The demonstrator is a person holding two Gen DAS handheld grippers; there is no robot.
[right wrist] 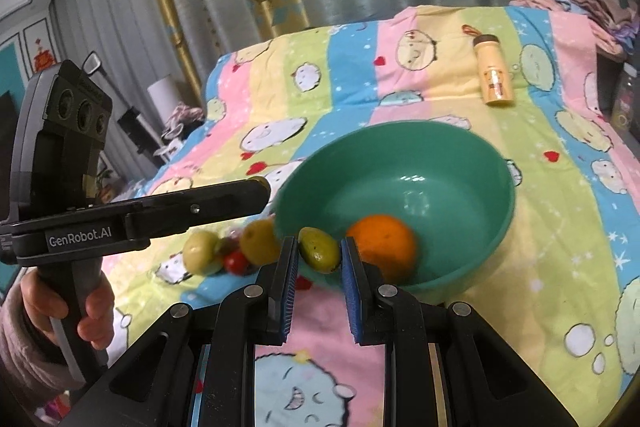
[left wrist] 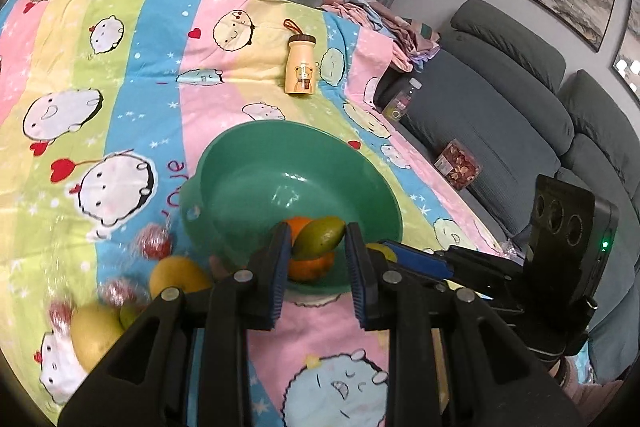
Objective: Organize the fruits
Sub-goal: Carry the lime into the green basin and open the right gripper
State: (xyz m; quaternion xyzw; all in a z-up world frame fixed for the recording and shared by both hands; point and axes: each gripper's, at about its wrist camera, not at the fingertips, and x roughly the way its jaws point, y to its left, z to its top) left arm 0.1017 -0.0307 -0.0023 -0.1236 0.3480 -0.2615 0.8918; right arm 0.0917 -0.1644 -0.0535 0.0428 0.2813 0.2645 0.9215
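Note:
A green bowl stands on the striped cartoon cloth with one orange inside. My left gripper is shut on a small green mango, held just over the bowl's near rim. My right gripper is shut on a second green mango at the near rim of the bowl, beside the orange. Left of the bowl, loose fruit lies on the cloth: yellow-green ones and a small red one.
A cream bear-print bottle stands behind the bowl. A grey sofa with a snack packet runs along the right, with piled clothes at the far corner. A person's hand grips the left gripper's handle.

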